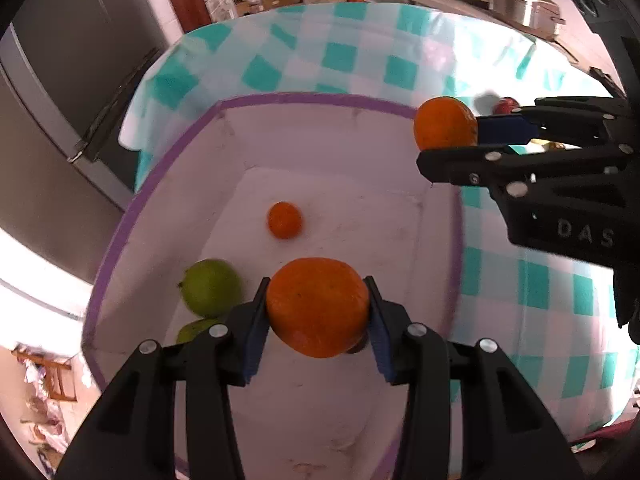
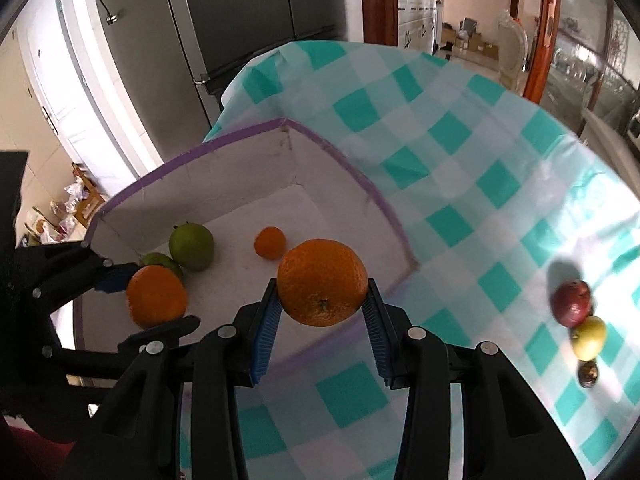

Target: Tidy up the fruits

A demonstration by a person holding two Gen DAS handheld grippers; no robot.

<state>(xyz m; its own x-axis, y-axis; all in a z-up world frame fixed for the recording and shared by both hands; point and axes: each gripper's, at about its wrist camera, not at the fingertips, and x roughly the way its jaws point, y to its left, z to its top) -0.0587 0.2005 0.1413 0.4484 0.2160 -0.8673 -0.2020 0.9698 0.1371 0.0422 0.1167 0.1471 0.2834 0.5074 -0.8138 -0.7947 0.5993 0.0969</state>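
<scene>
My left gripper (image 1: 318,312) is shut on an orange (image 1: 318,306) and holds it above the inside of a white box with a purple rim (image 1: 312,100). My right gripper (image 2: 322,308) is shut on another orange (image 2: 322,282) near the box's right edge; that gripper (image 1: 452,140) and its orange (image 1: 444,122) also show in the left wrist view. The left gripper (image 2: 154,300) with its orange (image 2: 156,296) shows in the right wrist view. In the box (image 2: 224,142) lie a small orange (image 2: 270,243) and two green fruits (image 2: 191,246).
The box stands on a teal and white checked tablecloth (image 2: 460,168). A red apple (image 2: 571,303), a yellow-green fruit (image 2: 588,338) and a small dark fruit (image 2: 588,374) lie on the cloth to the right. A dark fridge (image 2: 240,20) stands behind the table.
</scene>
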